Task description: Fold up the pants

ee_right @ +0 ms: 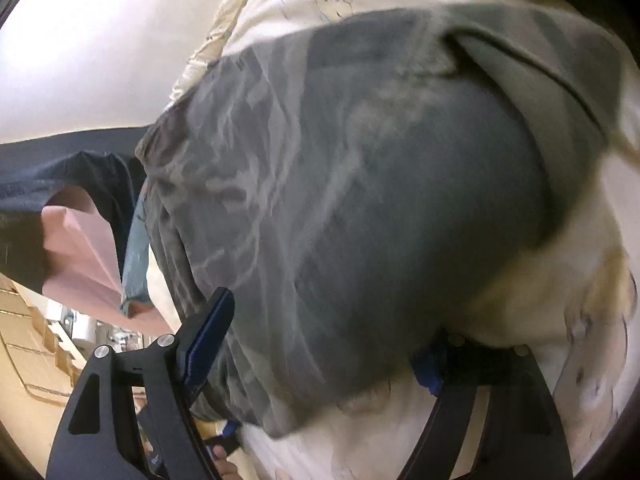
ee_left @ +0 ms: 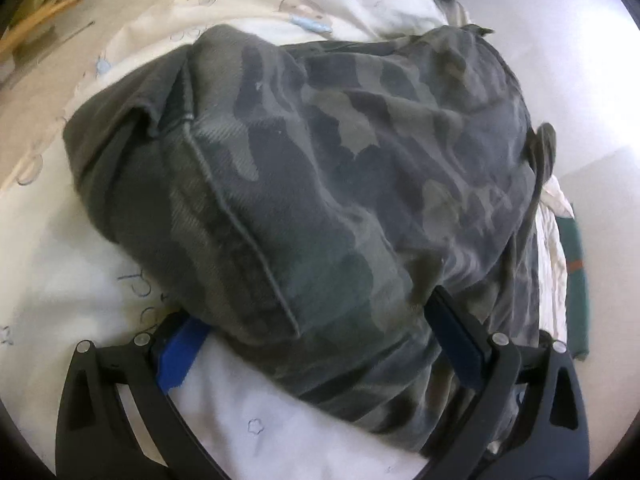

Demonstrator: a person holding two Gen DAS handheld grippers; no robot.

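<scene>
The camouflage pants [ee_left: 340, 168] lie bunched and folded on a white bed sheet [ee_left: 248, 412] with small cartoon prints. My left gripper [ee_left: 320, 340] is open wide at their near edge. Its left blue pad [ee_left: 180, 352] rests on the sheet beside the cloth, and its right finger [ee_left: 456, 340] lies on top of the fabric. In the right wrist view the same pants [ee_right: 380, 200] fill the middle, blurred. My right gripper [ee_right: 320, 352] is open too and straddles the near end of the pants. One finger [ee_right: 212, 340] is on the left, and the other finger [ee_right: 432, 368] is half hidden under the cloth.
A green cloth [ee_left: 576, 264] hangs at the bed's right edge. A pink cloth [ee_right: 80, 240], a dark garment [ee_right: 60, 176] and a teal piece [ee_right: 136, 240] lie left of the pants. A hand [ee_right: 224, 468] shows below the right gripper. Clutter sits on the floor [ee_left: 60, 8] at far left.
</scene>
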